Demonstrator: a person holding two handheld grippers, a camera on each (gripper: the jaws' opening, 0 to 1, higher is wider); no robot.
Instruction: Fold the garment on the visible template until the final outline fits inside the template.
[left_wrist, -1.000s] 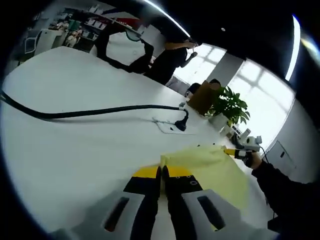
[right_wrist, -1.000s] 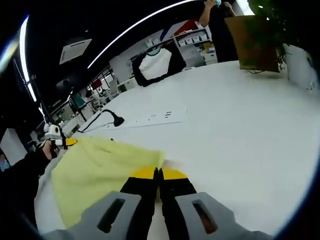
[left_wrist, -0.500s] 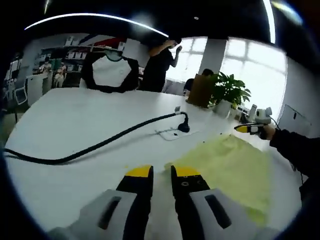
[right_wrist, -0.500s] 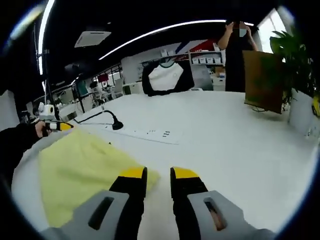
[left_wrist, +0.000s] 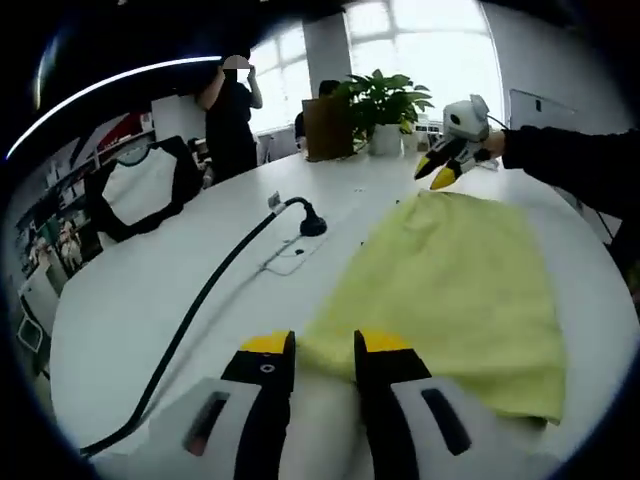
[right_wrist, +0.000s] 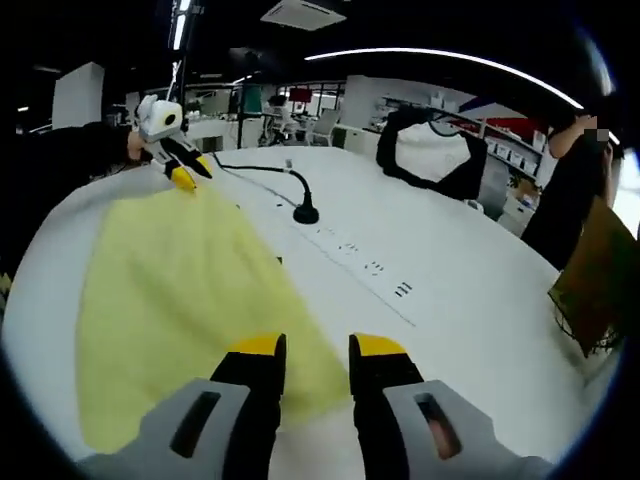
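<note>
Nearest me, my left tongs (left_wrist: 322, 345) stand apart with nothing between the tips, poised just over the near edge of the one yellow garment (left_wrist: 455, 290), which lies flat on the white tabletop (left_wrist: 150, 290). My right tongs (right_wrist: 317, 348) are likewise parted and empty above that garment's edge (right_wrist: 170, 290). One black cable (left_wrist: 215, 290) runs across the tabletop to a small plug beside a faint outlined template (right_wrist: 370, 275). Further off, one black-and-white shirt (left_wrist: 140, 190) hangs on display, one potted plant (left_wrist: 385, 100) stands by the windows, and one person (left_wrist: 228, 110) stands beyond.
</note>
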